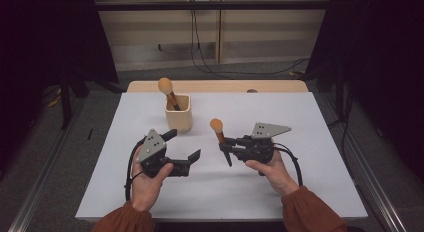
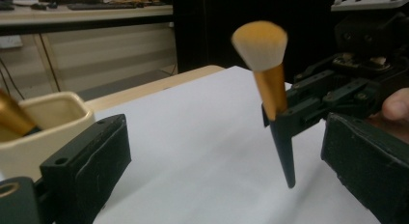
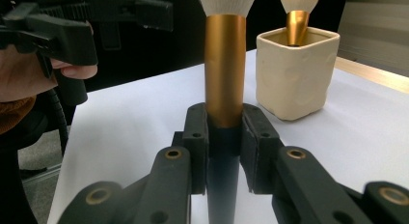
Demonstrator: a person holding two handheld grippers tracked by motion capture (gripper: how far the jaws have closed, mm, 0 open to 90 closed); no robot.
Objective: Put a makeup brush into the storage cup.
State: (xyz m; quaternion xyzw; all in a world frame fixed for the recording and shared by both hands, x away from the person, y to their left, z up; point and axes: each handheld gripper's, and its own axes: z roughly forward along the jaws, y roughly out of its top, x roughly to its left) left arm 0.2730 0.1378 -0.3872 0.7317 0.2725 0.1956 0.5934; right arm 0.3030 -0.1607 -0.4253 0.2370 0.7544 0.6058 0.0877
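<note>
Right gripper (image 1: 226,143), mid-table, clamps a makeup brush (image 3: 224,74) upright, bristles up, presumably for dropping into the cream cup (image 1: 178,113) nearer the far edge; left gripper (image 1: 186,144) gapes empty, clear.

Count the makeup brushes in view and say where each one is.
2. One brush stands upright, clamped in the right gripper above the table. The other brush stands in the cream cup. The cup's inside is partly hidden, so more could sit there.
</note>
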